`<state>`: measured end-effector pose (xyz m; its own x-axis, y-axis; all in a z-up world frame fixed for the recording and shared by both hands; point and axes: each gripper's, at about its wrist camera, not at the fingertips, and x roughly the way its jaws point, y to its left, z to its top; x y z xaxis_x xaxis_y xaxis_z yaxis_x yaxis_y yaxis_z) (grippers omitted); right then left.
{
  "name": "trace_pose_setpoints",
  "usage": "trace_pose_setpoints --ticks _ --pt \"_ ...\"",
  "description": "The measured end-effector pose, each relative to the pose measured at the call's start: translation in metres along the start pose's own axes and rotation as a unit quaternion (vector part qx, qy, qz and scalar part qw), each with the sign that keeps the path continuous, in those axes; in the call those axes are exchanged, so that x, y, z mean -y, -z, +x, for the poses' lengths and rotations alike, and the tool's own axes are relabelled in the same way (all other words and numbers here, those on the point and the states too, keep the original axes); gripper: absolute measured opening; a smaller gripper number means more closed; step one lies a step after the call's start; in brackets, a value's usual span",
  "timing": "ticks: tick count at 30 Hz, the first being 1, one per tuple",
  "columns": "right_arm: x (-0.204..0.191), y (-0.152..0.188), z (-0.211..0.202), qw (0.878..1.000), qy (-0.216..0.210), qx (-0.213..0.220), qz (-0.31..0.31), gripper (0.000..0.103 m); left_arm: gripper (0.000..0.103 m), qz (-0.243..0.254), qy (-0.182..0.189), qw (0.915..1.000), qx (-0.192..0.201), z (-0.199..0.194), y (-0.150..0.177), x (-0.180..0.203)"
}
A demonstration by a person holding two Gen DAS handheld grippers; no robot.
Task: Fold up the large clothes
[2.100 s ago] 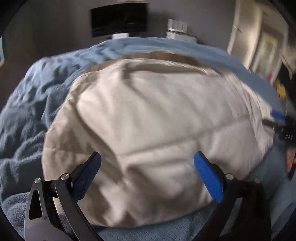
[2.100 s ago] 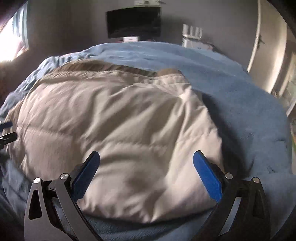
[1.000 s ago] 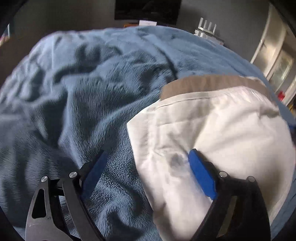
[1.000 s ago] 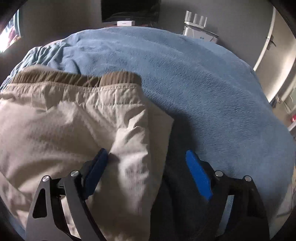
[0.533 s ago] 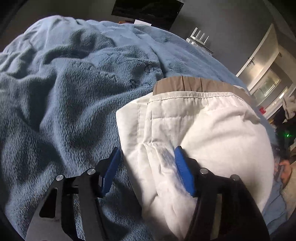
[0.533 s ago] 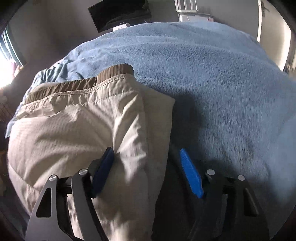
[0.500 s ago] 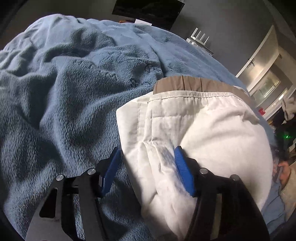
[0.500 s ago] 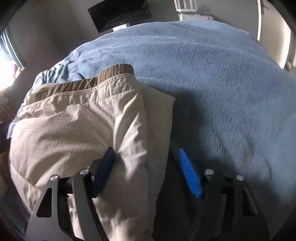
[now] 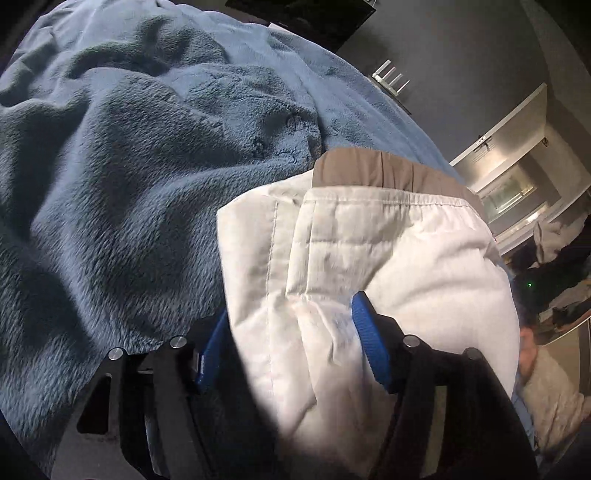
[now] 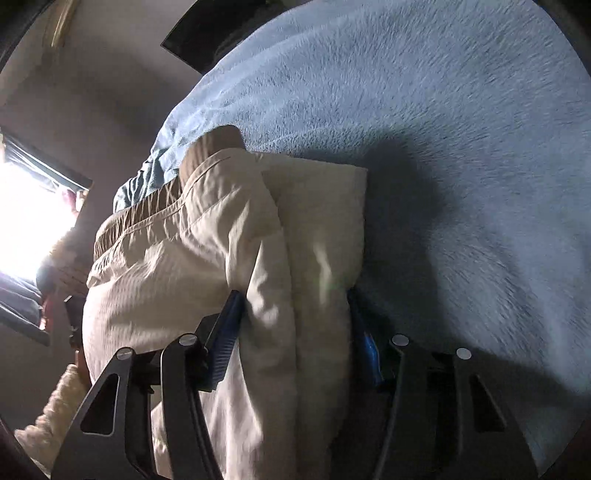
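A bed under a rumpled blue fleece blanket (image 9: 122,155) fills most of the room. Grey walls (image 9: 461,55) stand behind it – a dark screen (image 9: 306,14) hangs there. A window (image 10: 26,221) at one side gives strong daylight

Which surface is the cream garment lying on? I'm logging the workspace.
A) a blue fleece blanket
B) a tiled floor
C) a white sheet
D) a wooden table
A: the cream garment rests on a fuzzy blue blanket that spreads around it in both views.
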<state>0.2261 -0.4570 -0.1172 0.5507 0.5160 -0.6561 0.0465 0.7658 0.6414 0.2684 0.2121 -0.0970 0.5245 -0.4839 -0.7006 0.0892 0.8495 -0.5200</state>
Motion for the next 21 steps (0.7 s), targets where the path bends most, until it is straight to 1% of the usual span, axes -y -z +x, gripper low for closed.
trace_pose_setpoints --ticks 5,6,7,8,9,10,12,14,16,19,21 --pt "0.001 -0.012 0.017 1.000 -0.024 0.007 0.007 0.053 0.061 0.015 -0.013 0.9997 0.011 0.011 -0.007 0.008" --pt "0.001 -0.013 0.020 1.000 -0.027 0.013 0.009 0.048 0.055 0.018 -0.016 0.9996 0.012 0.011 -0.007 0.009" --pt "-0.004 -0.012 0.019 0.999 -0.024 0.022 -0.003 0.040 0.043 0.030 -0.016 0.9993 0.018 0.009 -0.007 0.013" --pt "-0.010 -0.011 0.016 0.999 -0.016 0.028 -0.017 0.035 0.038 0.040 -0.018 0.9988 0.022 0.006 -0.006 0.018" --pt "-0.018 -0.009 0.011 0.999 -0.005 0.035 -0.034 0.026 0.030 0.052 -0.023 0.9980 0.028 0.002 -0.006 0.023" --pt "-0.027 -0.006 0.006 0.998 0.003 0.043 -0.049 0.020 0.023 0.063 -0.029 0.9970 0.034 -0.003 -0.004 0.028" --pt "-0.044 0.002 -0.008 0.994 0.025 0.064 -0.086 0.016 0.018 0.091 -0.039 0.9939 0.049 -0.013 -0.001 0.042" --pt "-0.064 0.011 -0.023 0.987 0.039 0.090 -0.129 0.014 0.016 0.122 -0.046 0.9893 0.067 -0.026 0.005 0.053" --pt "-0.084 0.022 -0.041 0.978 0.037 0.118 -0.168 0.013 0.015 0.130 -0.023 0.9877 0.083 -0.043 0.008 0.064" --pt "-0.104 0.035 -0.060 0.968 0.043 0.142 -0.201 0.012 0.014 0.149 -0.016 0.9837 0.099 -0.061 0.015 0.078" --pt "-0.113 0.040 -0.069 0.964 0.046 0.161 -0.208 0.011 0.014 0.140 -0.008 0.9832 0.116 -0.071 0.019 0.080"
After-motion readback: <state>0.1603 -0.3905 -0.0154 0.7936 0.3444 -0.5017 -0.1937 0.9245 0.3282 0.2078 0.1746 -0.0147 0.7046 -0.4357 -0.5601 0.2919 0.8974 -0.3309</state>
